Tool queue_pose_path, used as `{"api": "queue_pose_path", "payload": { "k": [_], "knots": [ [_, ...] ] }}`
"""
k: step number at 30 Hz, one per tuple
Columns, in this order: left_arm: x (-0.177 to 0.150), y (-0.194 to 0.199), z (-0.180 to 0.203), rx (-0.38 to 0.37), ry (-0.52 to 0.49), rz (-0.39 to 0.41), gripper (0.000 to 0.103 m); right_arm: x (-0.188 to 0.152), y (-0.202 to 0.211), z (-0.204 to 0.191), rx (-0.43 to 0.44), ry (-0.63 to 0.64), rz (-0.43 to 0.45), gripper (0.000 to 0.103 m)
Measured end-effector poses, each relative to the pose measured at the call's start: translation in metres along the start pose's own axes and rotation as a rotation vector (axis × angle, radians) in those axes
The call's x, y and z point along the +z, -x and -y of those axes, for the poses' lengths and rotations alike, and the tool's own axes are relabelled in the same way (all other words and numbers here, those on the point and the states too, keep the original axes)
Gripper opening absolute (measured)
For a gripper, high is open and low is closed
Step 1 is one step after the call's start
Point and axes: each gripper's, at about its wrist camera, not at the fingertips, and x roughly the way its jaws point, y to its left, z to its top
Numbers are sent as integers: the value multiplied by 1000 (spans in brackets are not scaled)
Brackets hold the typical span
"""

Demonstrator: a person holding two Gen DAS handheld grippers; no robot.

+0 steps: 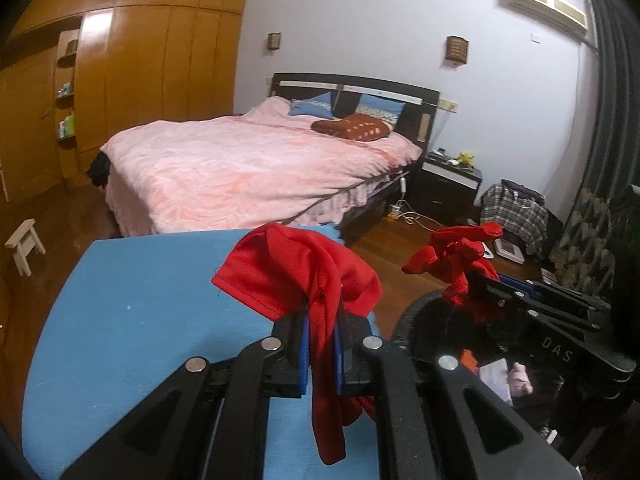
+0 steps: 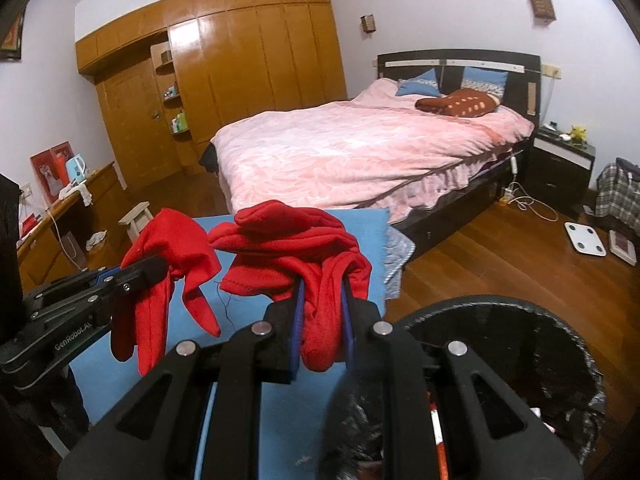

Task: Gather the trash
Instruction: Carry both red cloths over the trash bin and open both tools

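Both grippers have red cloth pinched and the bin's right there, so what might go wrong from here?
1. Each red cloth hangs loose below the jaws, so a tail may drape over the bin rim instead of falling inside.
2. The left gripper is still over the blue surface, so releasing now would likely miss.

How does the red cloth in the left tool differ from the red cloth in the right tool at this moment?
The left tool pinches its cloth thin, a long tail hanging below; the right tool clamps a thick bunched wad. The right cloth sits nearer the black bin. Both are red, lifted clear of the blue surface.
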Motion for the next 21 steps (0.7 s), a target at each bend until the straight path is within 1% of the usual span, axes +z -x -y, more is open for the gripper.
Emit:
{"api": "queue_pose_path", "payload": {
  "k": [10,21],
  "knots": [
    [3,1,50,-73,-52,11,9,-14,36,37,-62,-35,25,16],
    [-4,-22,114,-190,-125,-29,9,-34,68,93,-176,-96,34,16]
  ]
}}
